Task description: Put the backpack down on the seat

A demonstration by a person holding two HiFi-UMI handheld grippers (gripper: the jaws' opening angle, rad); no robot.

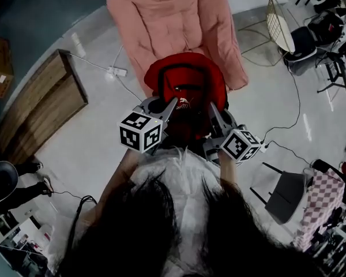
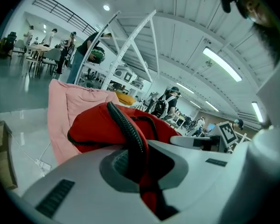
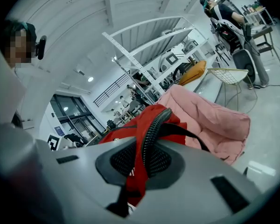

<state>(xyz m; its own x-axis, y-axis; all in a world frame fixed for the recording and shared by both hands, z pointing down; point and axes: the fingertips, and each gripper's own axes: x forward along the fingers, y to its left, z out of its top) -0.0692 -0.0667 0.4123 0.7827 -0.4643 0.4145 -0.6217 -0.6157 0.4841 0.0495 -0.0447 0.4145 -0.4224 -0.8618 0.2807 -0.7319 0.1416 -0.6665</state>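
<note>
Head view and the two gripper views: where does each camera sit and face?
Head view: on the person's head, looking steeply down at the red backpack and pink seat beyond; hair, left hand-held gripper and right hand-held gripper show.
Left gripper view: rides on the left hand-held gripper, looking along its jaws, shut on the backpack.
Right gripper view: likewise on the right one, jaws shut on the backpack.
Shared: both gripper views see backpack and seat.

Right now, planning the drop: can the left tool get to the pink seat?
Probably yes. The pink seat lies just ahead of the red backpack with nothing between them. The left tool, shut on the backpack's zipper edge, would carry it along.
</note>
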